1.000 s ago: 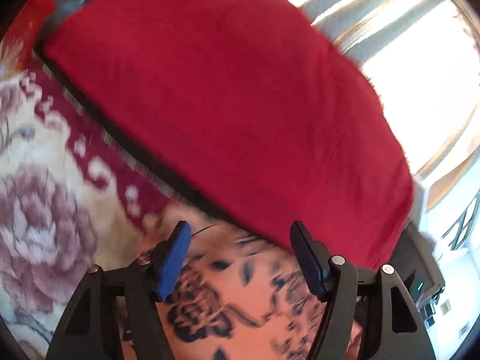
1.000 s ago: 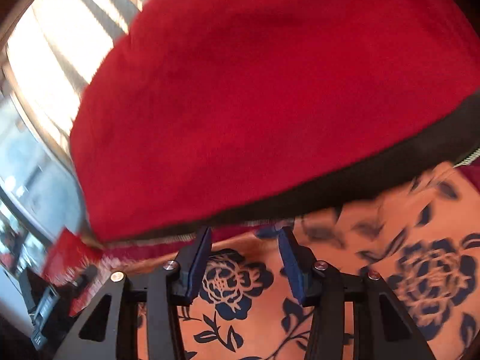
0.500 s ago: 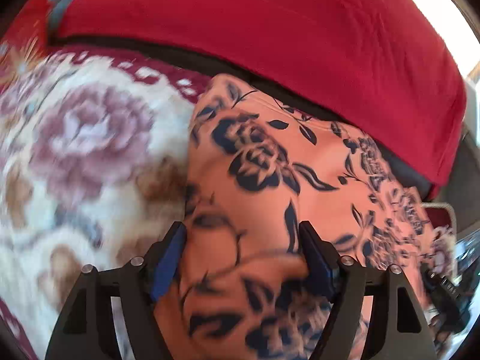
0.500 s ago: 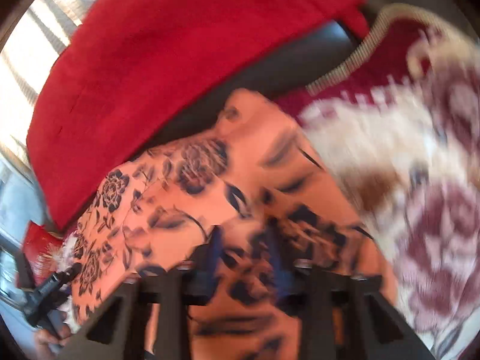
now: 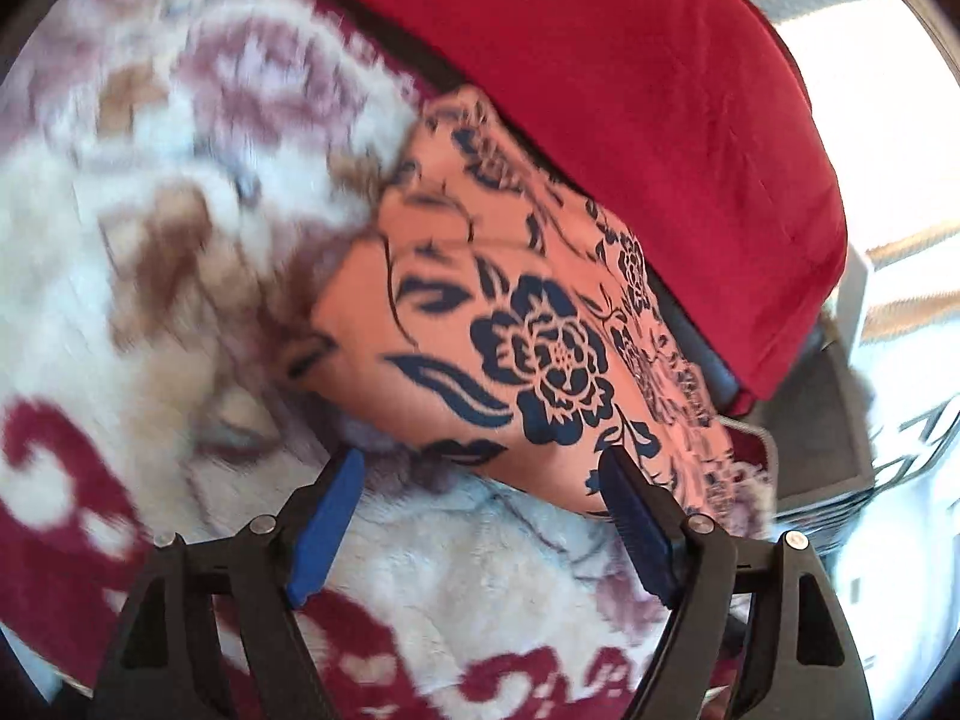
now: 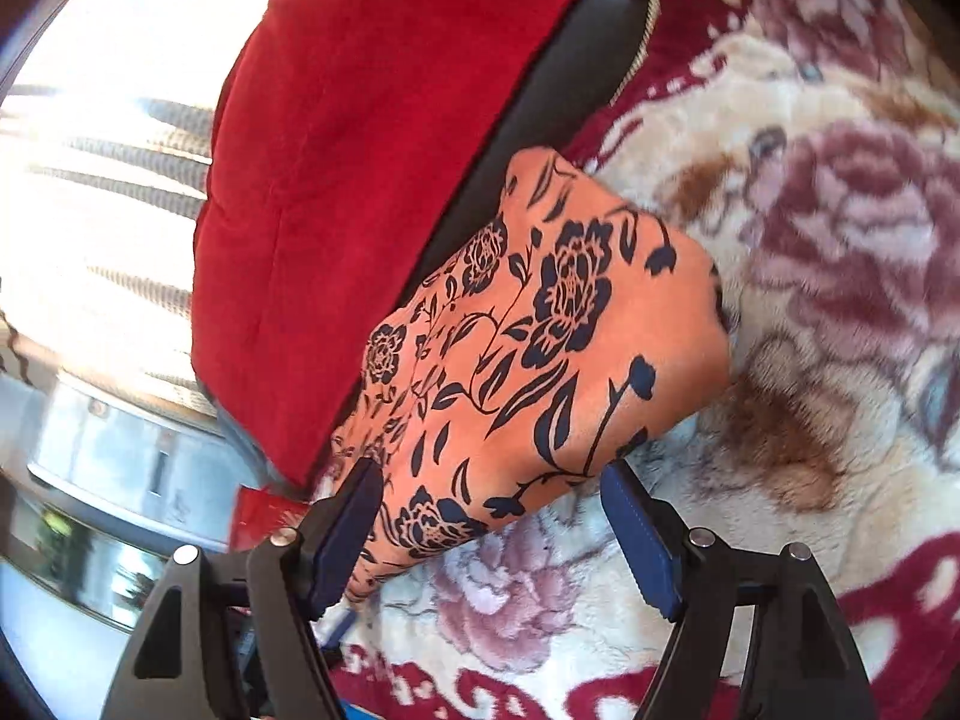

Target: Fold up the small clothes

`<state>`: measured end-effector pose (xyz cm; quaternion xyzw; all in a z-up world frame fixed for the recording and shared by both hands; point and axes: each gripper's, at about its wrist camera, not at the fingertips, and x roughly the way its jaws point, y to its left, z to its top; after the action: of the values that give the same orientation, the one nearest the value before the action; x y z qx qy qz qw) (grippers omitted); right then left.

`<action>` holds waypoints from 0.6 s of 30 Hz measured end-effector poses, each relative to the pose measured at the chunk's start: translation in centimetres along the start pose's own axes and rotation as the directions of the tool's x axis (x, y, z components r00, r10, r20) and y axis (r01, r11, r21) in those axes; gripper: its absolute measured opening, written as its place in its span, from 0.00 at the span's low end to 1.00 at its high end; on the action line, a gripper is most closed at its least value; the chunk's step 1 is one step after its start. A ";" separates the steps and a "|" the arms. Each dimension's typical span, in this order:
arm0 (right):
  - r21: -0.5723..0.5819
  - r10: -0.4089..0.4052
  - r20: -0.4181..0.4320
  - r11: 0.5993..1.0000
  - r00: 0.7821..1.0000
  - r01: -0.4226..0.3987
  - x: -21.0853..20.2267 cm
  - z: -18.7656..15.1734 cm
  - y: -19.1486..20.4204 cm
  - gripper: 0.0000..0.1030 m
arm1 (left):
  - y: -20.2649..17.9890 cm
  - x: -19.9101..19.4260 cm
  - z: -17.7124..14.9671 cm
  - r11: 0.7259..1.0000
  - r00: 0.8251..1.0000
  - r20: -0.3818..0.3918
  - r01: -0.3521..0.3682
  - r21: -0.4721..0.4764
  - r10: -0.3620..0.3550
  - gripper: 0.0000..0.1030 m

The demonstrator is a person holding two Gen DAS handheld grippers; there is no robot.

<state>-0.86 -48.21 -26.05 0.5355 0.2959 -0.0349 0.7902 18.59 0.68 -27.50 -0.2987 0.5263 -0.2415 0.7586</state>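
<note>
An orange garment with dark blue flowers lies folded on a fluffy flowered blanket, its far edge against a red cushion. My left gripper hovers just short of the garment's near edge, jaws still opening, nothing between the blue pads. In the right wrist view the same garment lies ahead of my right gripper. Its jaws are opening too. The garment's near edge sits between the fingertips but the pads do not press on it.
A large red cushion with a dark base lies behind the garment. The cream and maroon blanket spreads to the sides. A bright window with striped curtains stands beyond the cushion.
Both grippers have drawn back from the cushion toward the near side. The garment, held up close half a second ago, now lies folded flat. The right jaws went from nearly shut to wide.
</note>
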 end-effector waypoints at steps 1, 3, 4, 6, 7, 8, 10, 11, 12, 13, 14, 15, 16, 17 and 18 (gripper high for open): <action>0.036 -0.002 -0.007 0.999 1.000 0.002 0.5 0.1 -0.7 0.76 | 0.4 0.9 0.0 0.998 0.999 -0.031 0.036 -0.048 -0.038 0.78; 0.115 0.018 -0.027 0.993 0.999 -0.015 1.5 0.6 -2.0 0.76 | 0.8 1.7 -0.2 0.991 0.996 -0.042 0.070 -0.110 -0.075 0.81; 0.147 0.030 -0.034 0.989 0.999 -0.025 2.0 0.7 -2.6 0.76 | 0.8 1.9 0.0 0.988 0.996 -0.025 0.080 -0.129 -0.084 0.86; 0.202 0.045 -0.017 0.979 0.999 -0.041 3.4 1.3 -3.5 0.75 | 0.9 2.2 0.9 0.976 0.990 0.035 0.139 -0.169 -0.135 0.86; 0.202 0.063 0.008 0.977 0.998 -0.063 3.8 1.7 -3.3 0.75 | 1.2 2.4 1.3 0.964 0.985 0.065 0.168 -0.208 -0.158 0.86; 0.194 0.075 0.020 0.978 0.997 -0.077 4.1 1.9 -3.0 0.75 | 1.7 2.7 1.8 0.944 0.978 0.099 0.204 -0.258 -0.184 0.86; 0.176 0.076 0.043 0.981 0.996 -0.083 5.5 2.7 -2.8 0.75 | 2.4 3.3 2.5 0.918 0.966 0.145 0.251 -0.306 -0.216 0.85; 0.179 0.072 0.059 0.980 0.996 -0.082 5.9 2.9 -2.6 0.74 | 2.4 3.6 2.9 0.919 0.963 0.156 0.256 -0.301 -0.218 0.85; 0.173 0.079 0.081 0.981 0.994 -0.092 6.3 3.2 -2.4 0.72 | 2.2 3.7 3.0 0.922 0.963 0.162 0.254 -0.292 -0.214 0.85; 0.165 0.075 0.092 0.982 0.993 -0.090 6.5 3.5 -2.1 0.69 | 2.0 3.7 3.0 0.927 0.963 0.169 0.251 -0.280 -0.210 0.85; 0.158 0.057 0.106 0.985 0.993 -0.074 7.0 3.9 -2.0 0.55 | 1.6 3.7 3.0 0.935 0.965 0.172 0.240 -0.263 -0.199 0.81; 0.156 0.044 0.110 0.986 0.993 -0.061 7.2 4.1 -1.9 0.29 | 1.5 3.4 3.0 0.944 0.968 0.174 0.223 -0.243 -0.184 0.63; 0.163 0.011 0.110 0.986 0.994 -0.029 7.9 4.4 -2.2 0.24 | 1.2 3.5 3.1 0.956 0.971 0.175 0.197 -0.219 -0.160 0.40; 0.169 -0.001 0.116 0.985 0.993 -0.019 8.1 4.6 -2.3 0.21 | 0.9 3.4 3.3 0.968 0.975 0.176 0.167 -0.189 -0.134 0.35; 0.162 -0.010 0.131 0.987 0.991 -0.012 8.2 4.6 -2.2 0.20 | 0.7 3.3 3.4 0.973 0.977 0.175 0.156 -0.172 -0.125 0.29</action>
<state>7.06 -51.00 -30.81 0.5949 0.2393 -0.0936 0.7617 22.96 -0.38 -29.25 -0.4230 0.4600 -0.2197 0.7491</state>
